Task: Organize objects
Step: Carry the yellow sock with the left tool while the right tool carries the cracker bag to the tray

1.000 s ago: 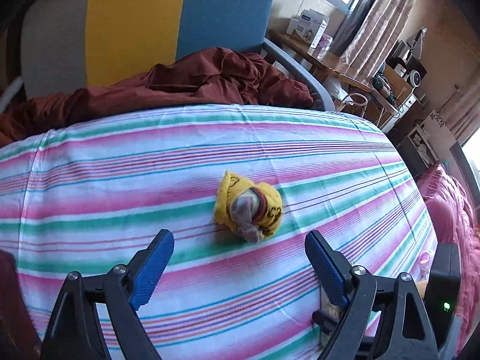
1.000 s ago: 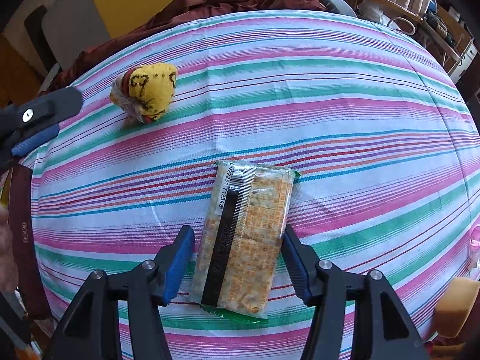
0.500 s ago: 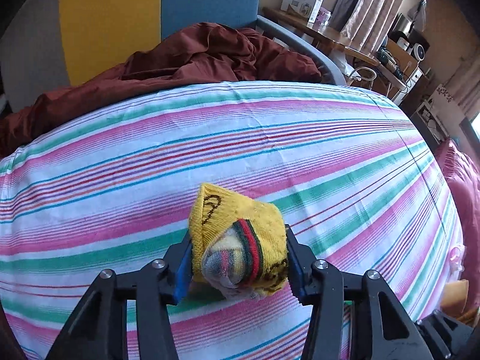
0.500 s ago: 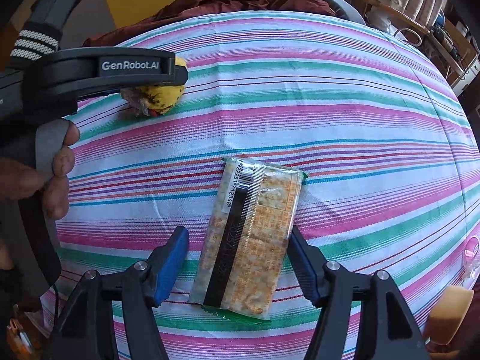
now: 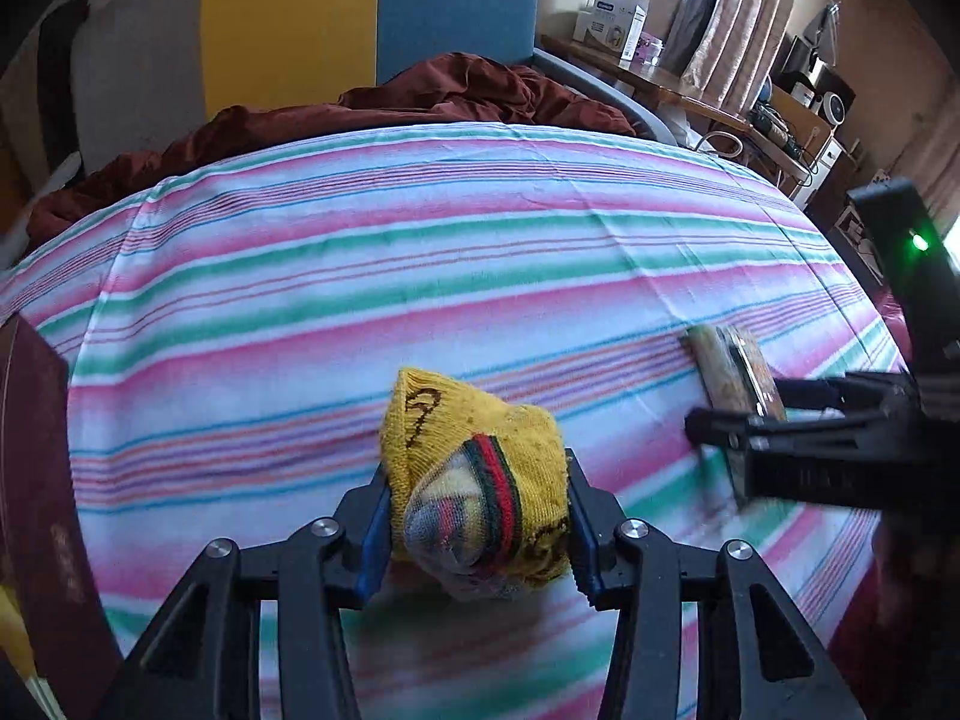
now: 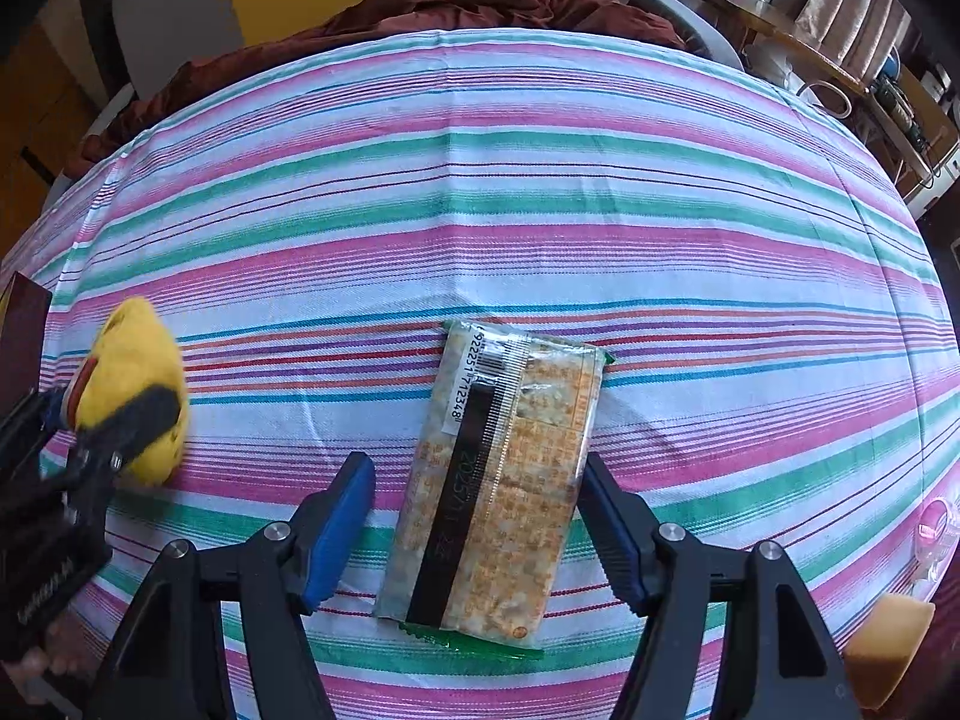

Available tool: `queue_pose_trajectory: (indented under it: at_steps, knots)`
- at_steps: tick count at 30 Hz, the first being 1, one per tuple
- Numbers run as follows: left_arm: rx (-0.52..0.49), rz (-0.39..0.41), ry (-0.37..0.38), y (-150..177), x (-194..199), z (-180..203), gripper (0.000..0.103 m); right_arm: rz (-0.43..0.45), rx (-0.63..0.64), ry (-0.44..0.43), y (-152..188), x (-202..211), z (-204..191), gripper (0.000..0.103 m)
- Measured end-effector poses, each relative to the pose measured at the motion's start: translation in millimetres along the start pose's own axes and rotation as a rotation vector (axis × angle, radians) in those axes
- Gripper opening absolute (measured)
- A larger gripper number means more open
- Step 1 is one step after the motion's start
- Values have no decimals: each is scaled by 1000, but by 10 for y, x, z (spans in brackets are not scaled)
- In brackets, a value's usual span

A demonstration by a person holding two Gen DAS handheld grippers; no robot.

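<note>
My left gripper (image 5: pixel 477 516) is shut on a rolled yellow sock (image 5: pixel 474 480) with a red and green band, holding it just above the striped sheet (image 5: pixel 420 252). The sock also shows in the right wrist view (image 6: pixel 135 387), at the left, between the left gripper's fingers. A cracker packet (image 6: pixel 498 492) lies flat on the sheet between my right gripper's open fingers (image 6: pixel 477 534). The right pad touches the packet's edge; the left pad stands apart from it. The packet shows edge-on in the left wrist view (image 5: pixel 735 375).
A dark red blanket (image 5: pixel 456 96) is bunched at the far end of the bed. A dark red booklet (image 5: pixel 36 480) lies at the left edge. A desk with boxes (image 5: pixel 612 15) stands at the back right. An orange sponge-like thing (image 6: pixel 888 648) sits at the lower right.
My left gripper closed on the sock and carried it back toward the near left. My right gripper stayed open around the cracker packet, shifting slightly.
</note>
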State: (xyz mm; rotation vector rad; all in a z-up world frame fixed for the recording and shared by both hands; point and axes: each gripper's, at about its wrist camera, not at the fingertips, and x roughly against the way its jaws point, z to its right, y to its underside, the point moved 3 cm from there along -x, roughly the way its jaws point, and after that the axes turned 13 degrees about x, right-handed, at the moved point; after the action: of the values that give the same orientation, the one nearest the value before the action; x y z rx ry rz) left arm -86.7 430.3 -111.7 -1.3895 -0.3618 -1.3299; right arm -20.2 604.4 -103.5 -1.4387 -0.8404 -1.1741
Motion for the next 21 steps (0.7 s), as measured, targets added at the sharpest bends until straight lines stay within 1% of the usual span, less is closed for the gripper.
queue_pose_trajectory:
  at_steps: [3,5,6,8,10,11,14,16,17,18,21]
  knots:
    - [3,27,-2,282,190,-71,49,9,3,0,52,-1,-6,71]
    - [5,32,9,439,254,-116,49,19,2,-3,85,-175,20,72]
    - [1,35,10,495,252,-135,50,23,1,-4,95,-192,22,73]
    - [-2,43,22,505,230,-137,51,27,5,-1,104,-197,-5,74]
    - [-13,37,29,501,198,-124,54,30,9,5,121,-196,-14,74]
    - [-17,42,30,497,187,-127,55,33,11,8,139,-107,-31,74]
    - [-22,76,44,535,187,-132,56,37,21,24,152,-40,-78,73]
    - [-28,101,53,561,219,-151,56,48,35,33,156,-16,-114,65]
    - [-30,111,54,571,220,-149,56,58,47,35,152,8,-141,54]
    - [-33,119,55,581,217,-145,57,68,62,37,145,27,-175,48]
    - [-26,138,60,590,210,-151,57,76,93,59,143,30,-243,48]
